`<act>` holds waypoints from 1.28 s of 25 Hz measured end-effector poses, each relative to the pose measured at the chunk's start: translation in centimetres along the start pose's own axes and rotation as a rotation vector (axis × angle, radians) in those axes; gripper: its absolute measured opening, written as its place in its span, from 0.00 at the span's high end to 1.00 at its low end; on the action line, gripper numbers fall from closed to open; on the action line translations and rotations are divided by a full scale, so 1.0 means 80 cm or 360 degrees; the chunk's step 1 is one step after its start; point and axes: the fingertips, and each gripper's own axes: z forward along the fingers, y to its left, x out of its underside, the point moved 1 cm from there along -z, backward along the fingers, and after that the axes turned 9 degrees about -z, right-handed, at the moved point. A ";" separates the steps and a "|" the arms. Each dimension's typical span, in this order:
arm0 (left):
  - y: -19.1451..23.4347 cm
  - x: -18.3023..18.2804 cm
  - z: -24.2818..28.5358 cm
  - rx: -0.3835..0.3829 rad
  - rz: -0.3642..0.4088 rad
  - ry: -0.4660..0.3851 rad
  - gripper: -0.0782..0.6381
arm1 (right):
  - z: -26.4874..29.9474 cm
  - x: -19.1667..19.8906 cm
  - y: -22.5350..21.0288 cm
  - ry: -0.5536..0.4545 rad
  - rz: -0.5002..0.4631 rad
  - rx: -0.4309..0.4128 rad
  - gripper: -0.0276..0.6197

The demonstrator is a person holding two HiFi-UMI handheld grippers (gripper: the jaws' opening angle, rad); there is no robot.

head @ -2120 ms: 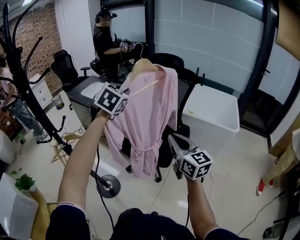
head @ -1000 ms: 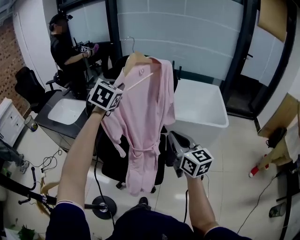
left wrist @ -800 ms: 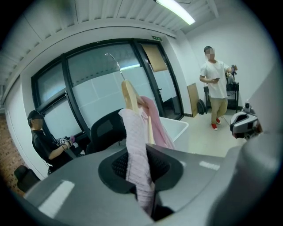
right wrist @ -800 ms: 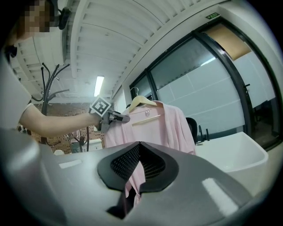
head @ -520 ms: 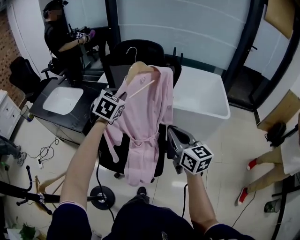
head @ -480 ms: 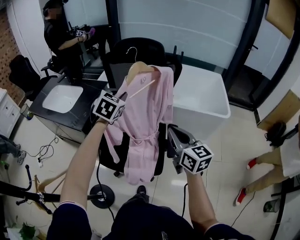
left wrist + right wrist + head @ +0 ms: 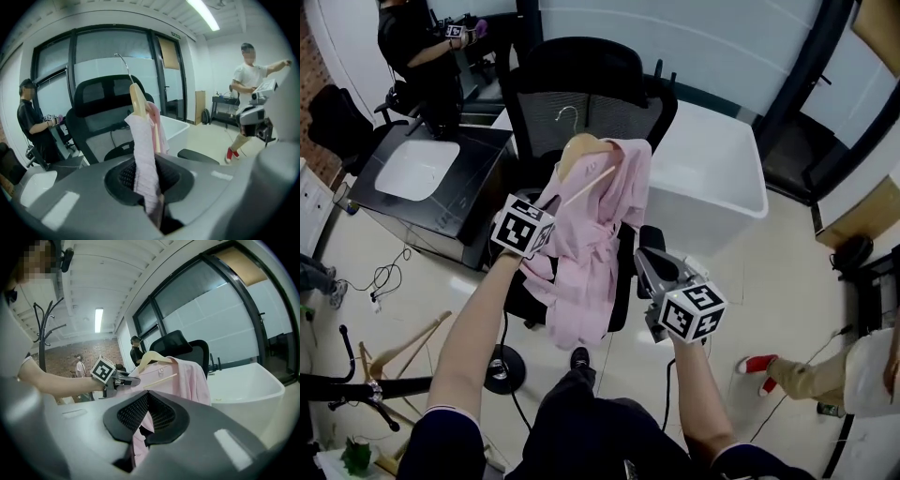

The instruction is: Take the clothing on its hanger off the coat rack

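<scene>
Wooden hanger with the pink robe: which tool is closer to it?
Left. The left tool grips the pink robe right beside the wooden hanger; the right tool pinches the robe's edge lower down.

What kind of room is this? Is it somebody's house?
Most likely an office, not a house. There is a black mesh-backed swivel office chair, a wall of tall frosted glass panels in dark frames, and a dark desk beside it.

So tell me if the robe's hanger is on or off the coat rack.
Off. The hanger has its hook free in air; the left tongs grip the pink robe; the coat rack stands apart.
</scene>
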 end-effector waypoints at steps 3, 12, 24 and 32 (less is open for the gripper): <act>-0.003 0.032 0.016 0.0025 -0.0042 0.0029 0.84 | 0.008 0.015 -0.001 0.0049 0.0015 -0.0008 0.95; -0.005 0.144 0.065 0.0080 -0.0176 0.0145 0.84 | 0.028 0.051 -0.014 0.0183 0.0057 0.0026 0.95; -0.015 0.256 0.128 0.0147 -0.0302 0.0319 0.84 | 0.052 0.076 -0.022 0.0312 0.0079 0.0080 0.95; -0.018 0.305 0.145 0.0109 -0.0375 0.0449 0.75 | 0.055 0.077 -0.026 0.0328 0.0087 0.0092 0.95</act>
